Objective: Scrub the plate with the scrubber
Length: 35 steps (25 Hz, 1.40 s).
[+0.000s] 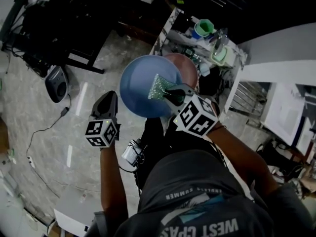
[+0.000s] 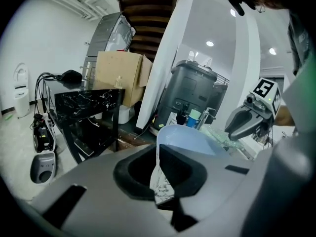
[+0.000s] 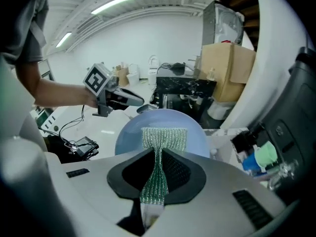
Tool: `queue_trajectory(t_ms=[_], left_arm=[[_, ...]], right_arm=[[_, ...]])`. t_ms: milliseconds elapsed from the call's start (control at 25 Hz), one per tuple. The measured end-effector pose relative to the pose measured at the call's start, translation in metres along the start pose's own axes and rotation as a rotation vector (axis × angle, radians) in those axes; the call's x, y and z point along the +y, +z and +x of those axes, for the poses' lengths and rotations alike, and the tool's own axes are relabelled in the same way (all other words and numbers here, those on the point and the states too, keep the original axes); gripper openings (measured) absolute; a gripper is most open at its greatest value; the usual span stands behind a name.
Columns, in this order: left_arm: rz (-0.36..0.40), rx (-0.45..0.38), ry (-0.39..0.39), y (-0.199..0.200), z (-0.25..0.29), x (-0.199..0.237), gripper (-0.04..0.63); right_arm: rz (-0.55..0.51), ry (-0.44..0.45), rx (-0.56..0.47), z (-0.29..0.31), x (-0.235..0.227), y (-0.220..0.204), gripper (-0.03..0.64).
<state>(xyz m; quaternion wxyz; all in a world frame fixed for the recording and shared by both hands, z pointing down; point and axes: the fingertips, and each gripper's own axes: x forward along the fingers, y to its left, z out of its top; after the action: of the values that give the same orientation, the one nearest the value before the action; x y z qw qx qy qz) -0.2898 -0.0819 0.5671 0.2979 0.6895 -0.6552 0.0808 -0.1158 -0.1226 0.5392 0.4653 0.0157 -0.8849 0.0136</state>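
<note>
Head view: scrubber (image 1: 159, 87) seemingly against plate (image 1: 136, 85).

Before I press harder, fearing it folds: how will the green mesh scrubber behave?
Probably floppy: the green mesh scrubber pinches narrow in the right gripper, then fans out. Likely light and yielding: it spreads flat against the round blue plate.

A round pale-blue plate (image 1: 137, 89) hangs tilted in mid-air, gripped at its edge; a green mesh scrubber (image 1: 159, 87) lies spread flat against its face.
</note>
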Motion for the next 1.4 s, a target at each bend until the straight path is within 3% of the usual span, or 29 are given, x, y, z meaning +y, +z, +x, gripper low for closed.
queue_trajectory(t_ms=[160, 440, 680, 1040, 1400], left_arm=[[0.012, -0.011, 0.015, 0.009, -0.008, -0.002, 0.014], [0.048, -0.005, 0.027, 0.014, -0.013, -0.018, 0.014], [0.078, 0.003, 0.032, 0.019, -0.013, -0.034, 0.014], [0.110, 0.018, 0.039, 0.020, -0.014, -0.062, 0.014], [0.117, 0.030, 0.066, 0.013, -0.018, -0.069, 0.014]], right_arm=[[0.154, -0.118, 0.009, -0.048, -0.033, -0.050, 0.075], [0.411, -0.305, 0.082, -0.118, -0.072, -0.181, 0.077], [0.599, -0.367, 0.109, -0.138, -0.072, -0.268, 0.077], [0.650, -0.360, 0.111, -0.129, -0.065, -0.315, 0.080], [0.545, -0.361, 0.132, -0.121, -0.067, -0.316, 0.109]])
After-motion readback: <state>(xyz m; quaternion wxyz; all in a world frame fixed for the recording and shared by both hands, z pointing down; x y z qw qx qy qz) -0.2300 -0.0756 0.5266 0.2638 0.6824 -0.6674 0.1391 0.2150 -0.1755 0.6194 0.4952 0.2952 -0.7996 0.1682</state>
